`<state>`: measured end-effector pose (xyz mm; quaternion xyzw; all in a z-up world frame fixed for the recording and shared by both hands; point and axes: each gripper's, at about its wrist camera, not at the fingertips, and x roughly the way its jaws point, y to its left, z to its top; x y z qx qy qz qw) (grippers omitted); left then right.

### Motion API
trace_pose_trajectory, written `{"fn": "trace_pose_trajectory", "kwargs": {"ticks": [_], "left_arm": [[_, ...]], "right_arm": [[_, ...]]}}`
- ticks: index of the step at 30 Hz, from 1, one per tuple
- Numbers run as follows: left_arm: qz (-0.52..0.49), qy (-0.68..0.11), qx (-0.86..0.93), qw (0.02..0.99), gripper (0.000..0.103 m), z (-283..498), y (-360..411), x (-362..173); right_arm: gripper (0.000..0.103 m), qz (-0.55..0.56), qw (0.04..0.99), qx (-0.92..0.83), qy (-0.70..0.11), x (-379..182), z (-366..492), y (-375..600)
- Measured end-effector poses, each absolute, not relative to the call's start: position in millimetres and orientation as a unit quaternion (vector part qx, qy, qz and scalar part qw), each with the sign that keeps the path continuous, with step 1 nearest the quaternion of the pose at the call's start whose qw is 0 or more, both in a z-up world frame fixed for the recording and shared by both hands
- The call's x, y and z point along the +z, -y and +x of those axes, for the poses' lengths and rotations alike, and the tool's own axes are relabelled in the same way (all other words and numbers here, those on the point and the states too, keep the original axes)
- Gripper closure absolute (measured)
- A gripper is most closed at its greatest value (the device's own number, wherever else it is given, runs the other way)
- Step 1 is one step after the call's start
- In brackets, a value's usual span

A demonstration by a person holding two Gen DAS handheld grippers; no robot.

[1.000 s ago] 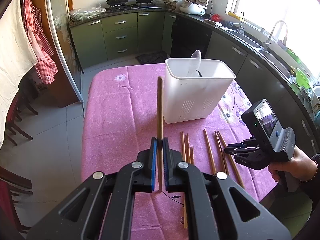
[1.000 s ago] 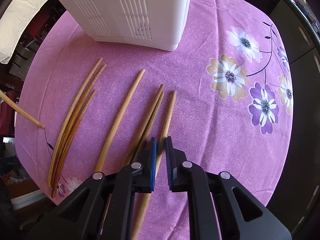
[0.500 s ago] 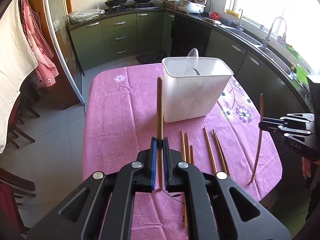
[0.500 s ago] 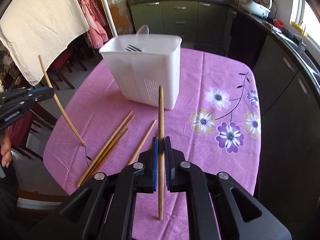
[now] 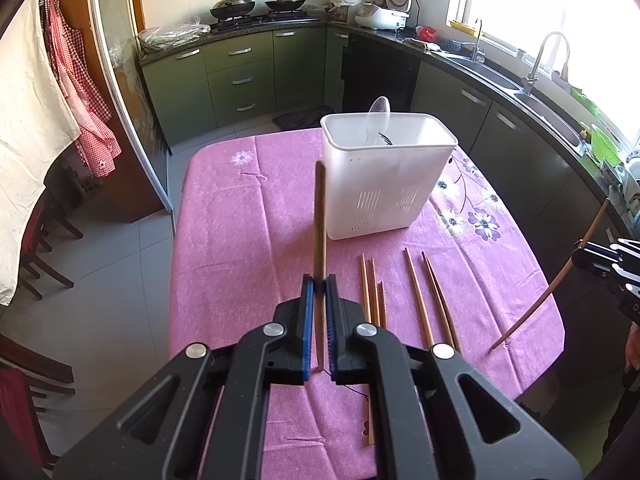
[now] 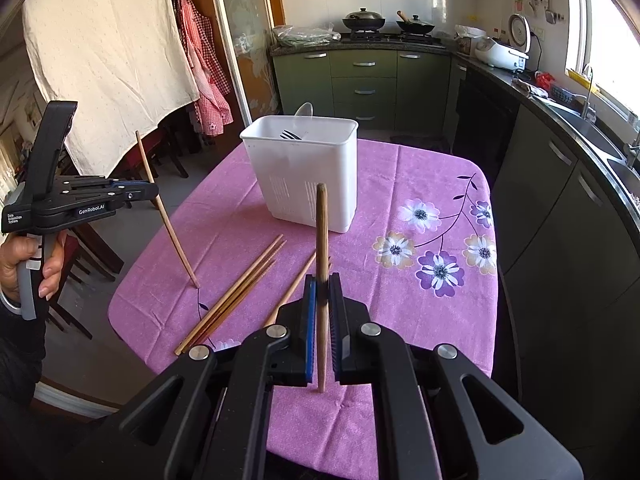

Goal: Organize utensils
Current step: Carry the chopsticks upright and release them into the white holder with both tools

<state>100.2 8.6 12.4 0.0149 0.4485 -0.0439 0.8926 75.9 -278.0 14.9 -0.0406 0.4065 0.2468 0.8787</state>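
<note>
My left gripper (image 5: 317, 284) is shut on a wooden chopstick (image 5: 319, 220) held upright above the pink tablecloth; it also shows in the right wrist view (image 6: 154, 195), its chopstick (image 6: 172, 232) tilted. My right gripper (image 6: 322, 280) is shut on another chopstick (image 6: 321, 232), also upright; in the left wrist view it sits at the right edge (image 5: 580, 256) with its chopstick (image 5: 560, 276) slanted. A white plastic utensil holder (image 5: 386, 184) stands mid-table with a spoon (image 5: 378, 114) and fork inside. Several chopsticks (image 5: 416, 296) lie on the cloth in front of it.
The round table (image 6: 420, 300) has a pink flowered cloth. Dark chairs (image 5: 40, 248) stand at its left, green kitchen cabinets (image 5: 240, 76) behind, and a counter with sink (image 5: 552, 92) along the right. A hanging cloth (image 6: 100, 52) is at the far left.
My right gripper shut on a chopstick on the table, lifted it and swung it upright. The left gripper kept its chopstick and rose slightly.
</note>
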Motion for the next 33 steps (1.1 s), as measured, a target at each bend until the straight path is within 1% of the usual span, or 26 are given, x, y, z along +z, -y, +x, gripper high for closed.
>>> {"fn": "trace_pose_trajectory", "kwargs": {"ticks": [7,14,20,23,25,27,33], "left_arm": [[0.015,-0.439,-0.046,0.897,0.097,99,-6,30],[0.017,-0.415,-0.059,0.908,0.097,110,0,79],[0.015,-0.347,-0.062,0.936,0.097,125,13,145],[0.013,-0.307,-0.059,0.950,0.097,134,21,170],[0.017,-0.285,-0.051,0.957,0.097,145,28,176],[0.018,-0.279,-0.046,0.959,0.097,161,33,173],[0.018,-0.320,-0.044,0.946,0.097,205,41,131]], "right_arm": [[0.096,-0.021,0.888,0.264,-0.377,45,86,277],[0.096,0.007,0.903,0.284,-0.323,111,109,273],[0.096,0.035,0.922,0.288,-0.258,177,139,266],[0.096,0.040,0.931,0.280,-0.230,199,157,260],[0.096,0.032,0.938,0.268,-0.218,204,172,253],[0.096,0.028,0.939,0.260,-0.224,199,190,245],[0.096,0.009,0.928,0.253,-0.275,147,237,218]]}}
